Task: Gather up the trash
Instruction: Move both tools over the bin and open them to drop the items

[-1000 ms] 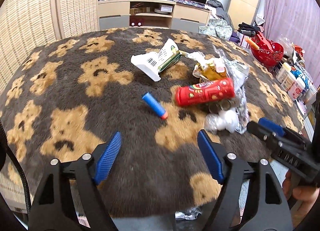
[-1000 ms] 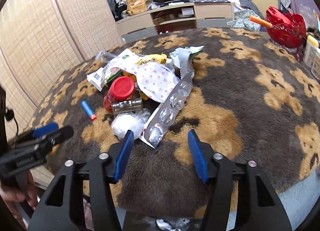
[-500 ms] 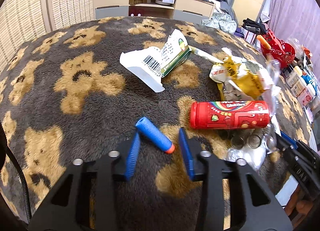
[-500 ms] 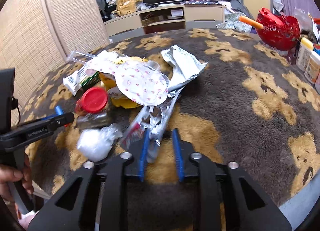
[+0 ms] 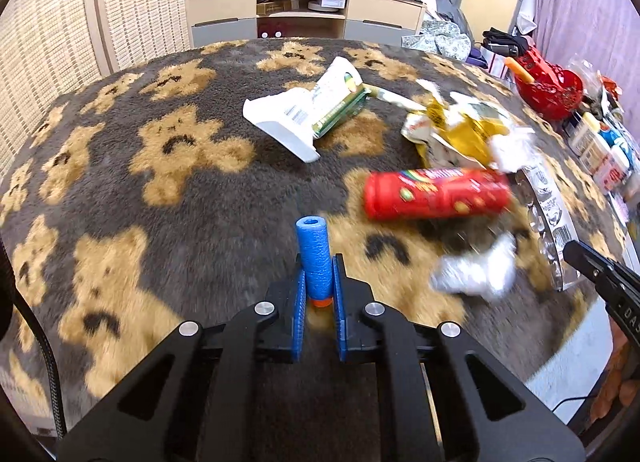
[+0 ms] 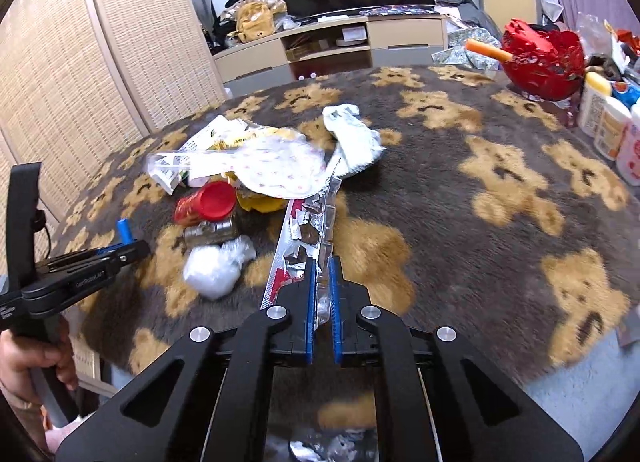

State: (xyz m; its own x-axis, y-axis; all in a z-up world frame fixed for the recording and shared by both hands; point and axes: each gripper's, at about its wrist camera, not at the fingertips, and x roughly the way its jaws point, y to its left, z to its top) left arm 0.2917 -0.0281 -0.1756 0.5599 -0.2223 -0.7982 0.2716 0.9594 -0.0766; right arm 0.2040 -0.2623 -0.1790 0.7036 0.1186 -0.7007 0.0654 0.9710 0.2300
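Observation:
My left gripper (image 5: 319,262) is shut on a blue foam dart (image 5: 315,258) with an orange tip, lifted off the bear-patterned blanket (image 5: 160,189). My right gripper (image 6: 322,266) is shut on a long silver blister pack (image 6: 304,234), its near end between the pads. The trash pile holds a red snack tube (image 5: 436,193), a yellow wrapper (image 5: 460,133), a white tissue wad (image 5: 476,270), a white and green carton (image 5: 316,113) and a clear dotted lid (image 6: 276,169). The left gripper also shows in the right wrist view (image 6: 120,254).
A red basket (image 6: 540,57) and several white bottles (image 6: 608,121) stand at the blanket's right edge. A TV cabinet (image 5: 304,17) and wicker screens (image 6: 120,41) are behind. The blanket's front edge drops off close to both grippers.
My left gripper closed on the blue dart and lifted it upright. My right gripper closed tighter on the blister pack and raised its near end; the pile shifted slightly.

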